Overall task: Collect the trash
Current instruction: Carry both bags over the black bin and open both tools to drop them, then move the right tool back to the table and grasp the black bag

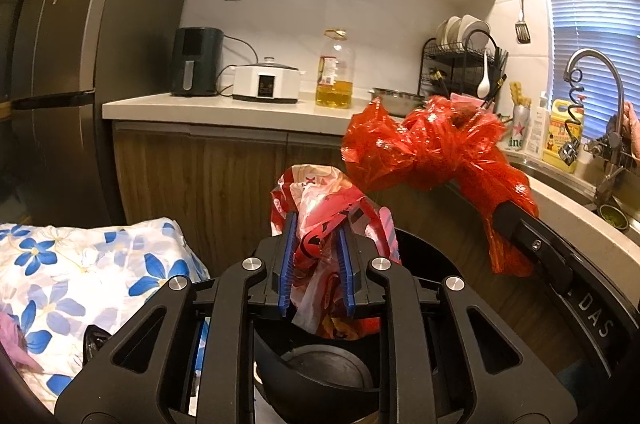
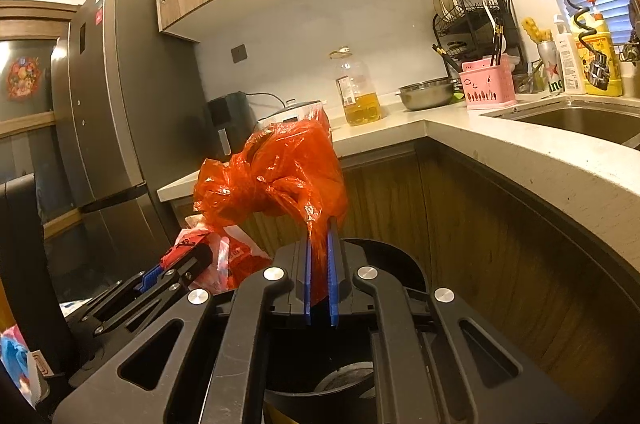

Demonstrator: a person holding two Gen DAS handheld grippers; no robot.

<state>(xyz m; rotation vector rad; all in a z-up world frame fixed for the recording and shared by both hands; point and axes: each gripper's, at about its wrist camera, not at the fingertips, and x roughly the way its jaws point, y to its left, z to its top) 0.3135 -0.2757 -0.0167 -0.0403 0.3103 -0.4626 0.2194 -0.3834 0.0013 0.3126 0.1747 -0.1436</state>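
Note:
My left gripper (image 1: 315, 224) is shut on a crumpled red-and-white printed plastic bag (image 1: 320, 196), which sticks up between the blue pads and hangs down behind them. My right gripper (image 2: 319, 230) is shut on the tail of a bunched orange-red plastic bag (image 2: 276, 168) that rises above its fingers. Both bags hang over an open black bin (image 2: 400, 256), whose dark inside shows below the jaws. From the left wrist view the right gripper (image 1: 504, 212) comes in from the right with the orange-red bag (image 1: 432, 144). The left gripper (image 2: 188, 256) appears low on the left in the right wrist view.
A pale countertop (image 1: 224, 106) with wooden cabinet fronts runs behind the bin and curves round to a sink (image 2: 580, 120) on the right. A dark fridge (image 1: 72, 64) stands at left. A blue-flowered cloth (image 1: 80, 272) lies at lower left. An oil bottle (image 1: 335, 76) stands on the counter.

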